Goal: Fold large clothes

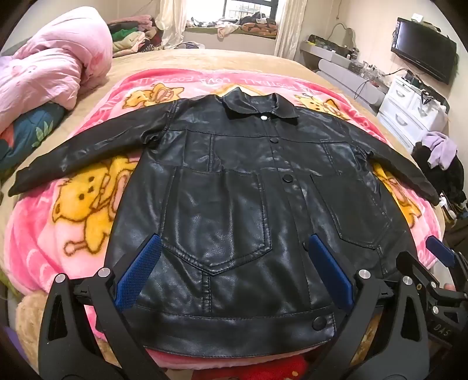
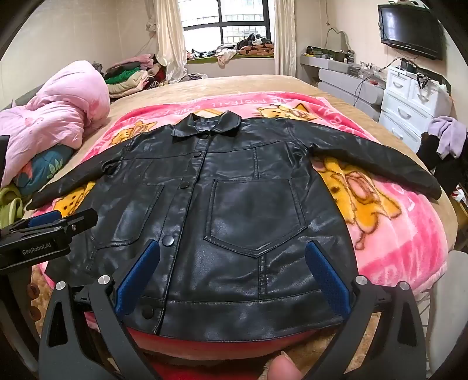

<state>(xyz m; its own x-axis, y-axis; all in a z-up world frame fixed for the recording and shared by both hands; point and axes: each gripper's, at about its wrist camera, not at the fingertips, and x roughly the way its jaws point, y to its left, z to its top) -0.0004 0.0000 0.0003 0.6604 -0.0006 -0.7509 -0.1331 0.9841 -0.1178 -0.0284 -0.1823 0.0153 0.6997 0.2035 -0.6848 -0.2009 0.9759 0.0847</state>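
A: Where is your jacket [image 1: 234, 187] right now?

B: It lies flat on the pink cartoon blanket [image 1: 58, 228] spread over the bed [image 1: 234, 60], front side up, buttoned, collar [image 1: 257, 106] toward the window [image 2: 225, 23] and hem toward you. Both sleeves are stretched out to the sides, one reaching toward the pink quilt [image 1: 55, 67], the other toward the white drawers [image 1: 409, 111].

A: And your left tongs [image 1: 234, 263]?

B: Released. The two blue pads [image 1: 137, 271] stand wide apart above the lower half of the jacket, with one chest pocket [image 1: 219, 216] showing between them. Nothing is pinched; the pads hang clear of the leather.

A: Your right tongs [image 2: 234, 263]?

B: Also released, spread just as wide, hovering over the hem on the other side of the button row [image 2: 168, 241]. The second pocket [image 2: 257, 216] sits between those pads, and they grasp nothing.

A: Can you see one tool from the other?

B: Yes. In the right wrist view your left tongs [image 2: 52, 225] show at the left edge, near the jacket's side seam. A fingertip [image 2: 285, 366] pokes in at the bottom of that view.

A: Anything else around?

B: A television [image 2: 409, 29] hangs on the wall, and clothes are piled on the window ledge [image 2: 231, 54].
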